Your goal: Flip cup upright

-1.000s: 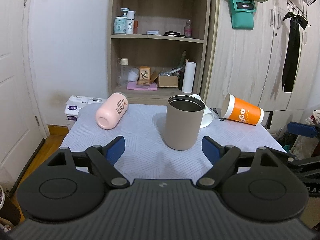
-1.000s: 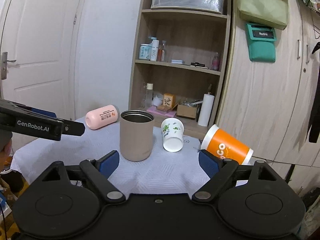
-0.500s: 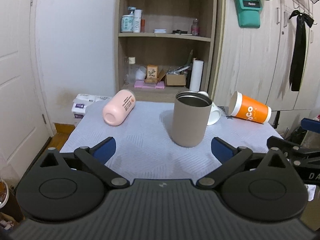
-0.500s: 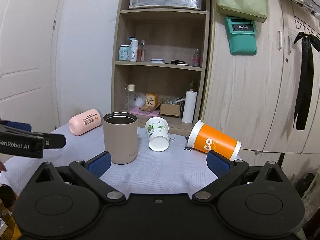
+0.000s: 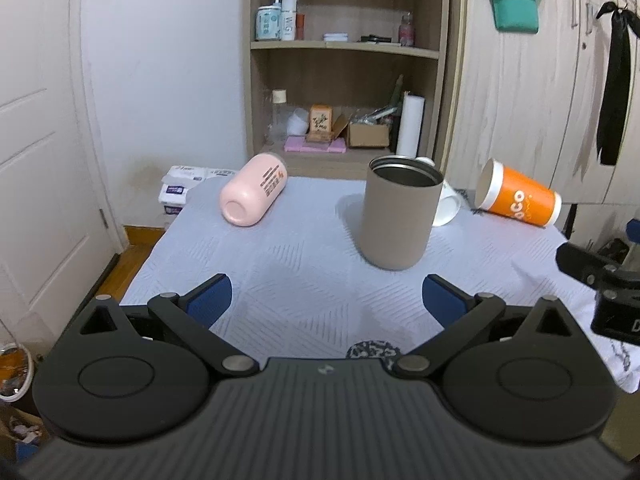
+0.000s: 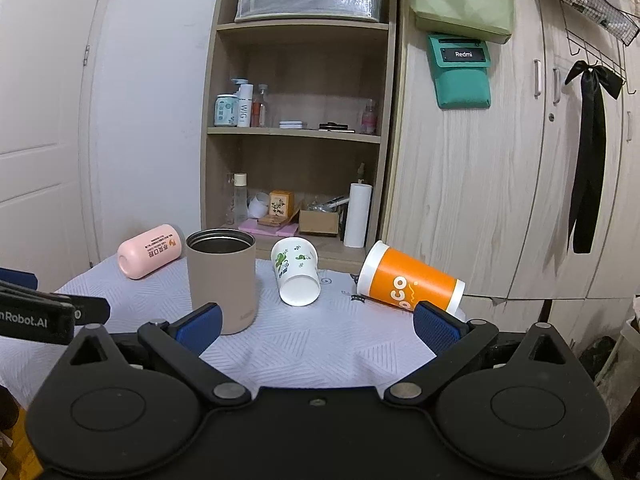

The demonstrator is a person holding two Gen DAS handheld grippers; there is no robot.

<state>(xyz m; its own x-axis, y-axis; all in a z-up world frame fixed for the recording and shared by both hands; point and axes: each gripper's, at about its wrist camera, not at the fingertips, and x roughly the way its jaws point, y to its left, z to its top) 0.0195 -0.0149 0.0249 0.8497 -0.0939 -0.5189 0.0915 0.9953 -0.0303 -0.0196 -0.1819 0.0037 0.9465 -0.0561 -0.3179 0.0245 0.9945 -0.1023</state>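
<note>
A tan metal cup [image 5: 398,212] [image 6: 221,280] stands upright in the middle of the table. A pink cup [image 5: 254,194] [image 6: 149,250] lies on its side at the back left. A white paper cup with green print [image 6: 296,272] lies on its side behind the tan cup, mostly hidden in the left wrist view [image 5: 446,206]. An orange paper cup [image 5: 518,199] [image 6: 408,282] lies on its side at the right. My left gripper [image 5: 326,302] is open and empty, short of the tan cup. My right gripper [image 6: 316,324] is open and empty, short of the white and orange cups.
The table has a pale patterned cloth [image 5: 300,264]. A wooden shelf unit [image 6: 300,140] with bottles and boxes stands behind it, and wooden cupboards [image 6: 500,180] stand to the right. A door [image 5: 36,160] is at the left. The other gripper shows at each view's edge.
Both grippers have drawn back from the table and opened a little wider. The cups have not moved.
</note>
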